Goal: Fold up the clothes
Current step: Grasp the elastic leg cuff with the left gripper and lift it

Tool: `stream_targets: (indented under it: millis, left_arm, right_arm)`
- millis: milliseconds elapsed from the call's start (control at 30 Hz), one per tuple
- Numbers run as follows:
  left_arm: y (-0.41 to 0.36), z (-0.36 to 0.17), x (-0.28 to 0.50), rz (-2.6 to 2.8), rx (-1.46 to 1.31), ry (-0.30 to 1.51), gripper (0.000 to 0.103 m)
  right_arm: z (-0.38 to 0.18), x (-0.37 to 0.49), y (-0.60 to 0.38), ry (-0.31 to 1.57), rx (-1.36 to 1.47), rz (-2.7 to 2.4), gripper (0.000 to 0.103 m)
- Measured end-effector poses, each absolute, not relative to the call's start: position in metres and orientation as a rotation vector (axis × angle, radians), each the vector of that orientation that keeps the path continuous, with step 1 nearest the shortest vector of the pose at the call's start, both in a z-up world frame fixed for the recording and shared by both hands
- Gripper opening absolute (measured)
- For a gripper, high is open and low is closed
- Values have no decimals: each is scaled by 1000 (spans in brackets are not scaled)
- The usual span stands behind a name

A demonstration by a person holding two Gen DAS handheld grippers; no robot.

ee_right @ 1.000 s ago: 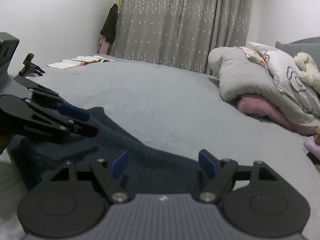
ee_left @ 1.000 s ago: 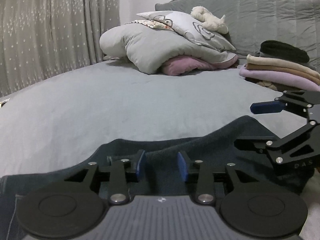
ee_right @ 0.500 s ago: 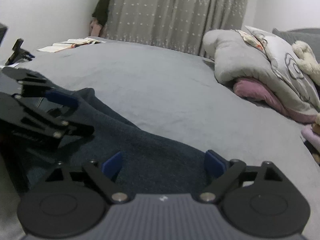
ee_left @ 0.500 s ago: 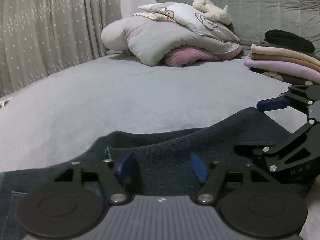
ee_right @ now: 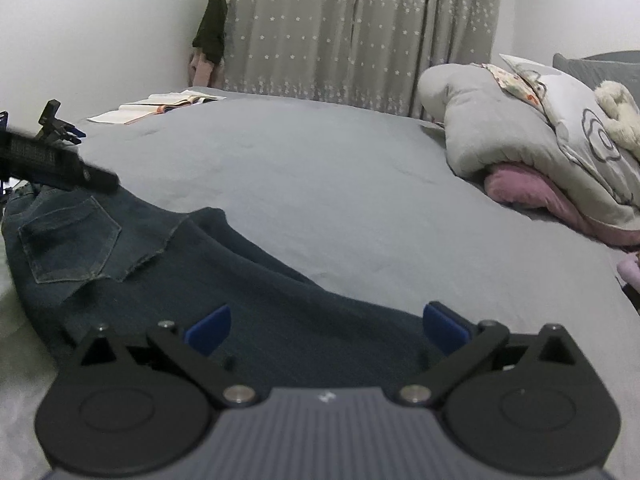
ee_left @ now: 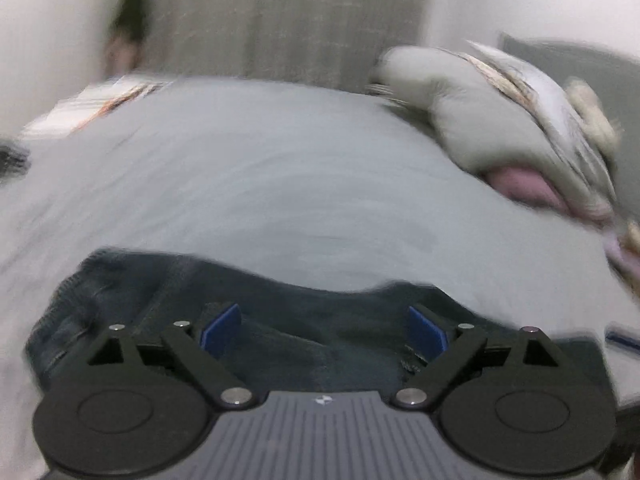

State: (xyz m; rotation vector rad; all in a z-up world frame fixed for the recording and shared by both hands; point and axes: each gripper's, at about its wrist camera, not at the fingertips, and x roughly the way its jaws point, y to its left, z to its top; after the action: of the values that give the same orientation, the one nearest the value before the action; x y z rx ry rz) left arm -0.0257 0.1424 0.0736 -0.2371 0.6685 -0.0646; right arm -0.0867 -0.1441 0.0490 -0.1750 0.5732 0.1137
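Behind the dark blue denim jeans [ee_right: 120, 256] there's a bunched grey duvet [ee_right: 492, 140] over a pink blanket [ee_right: 520, 188], plus an open book [ee_right: 160, 106] by the star-print curtain [ee_right: 360, 28]. The jeans lie flat on the grey bed sheet [ee_right: 340, 184], pocket up. Both the right gripper [ee_right: 326, 326] and left gripper [ee_left: 324, 328] sit low over them, jaws spread wide, holding nothing; the left view is blurry.

Dim, flat indoor light; left view motion-blurred, right sharp; fisheye-curved edges.

Dark blue jeans [ee_right: 168, 256], seemingly folded, flat on bed, back pocket up
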Motion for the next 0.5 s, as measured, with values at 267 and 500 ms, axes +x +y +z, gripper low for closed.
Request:
stream_targets:
  millis: [267, 500]
  left_arm:
    - [205, 80, -19, 200, -237, 663, 89]
    - [243, 58, 0, 256, -294, 814, 89]
  right_arm:
    - [46, -82, -138, 589, -160, 118, 103]
    - [44, -79, -137, 596, -159, 115, 103]
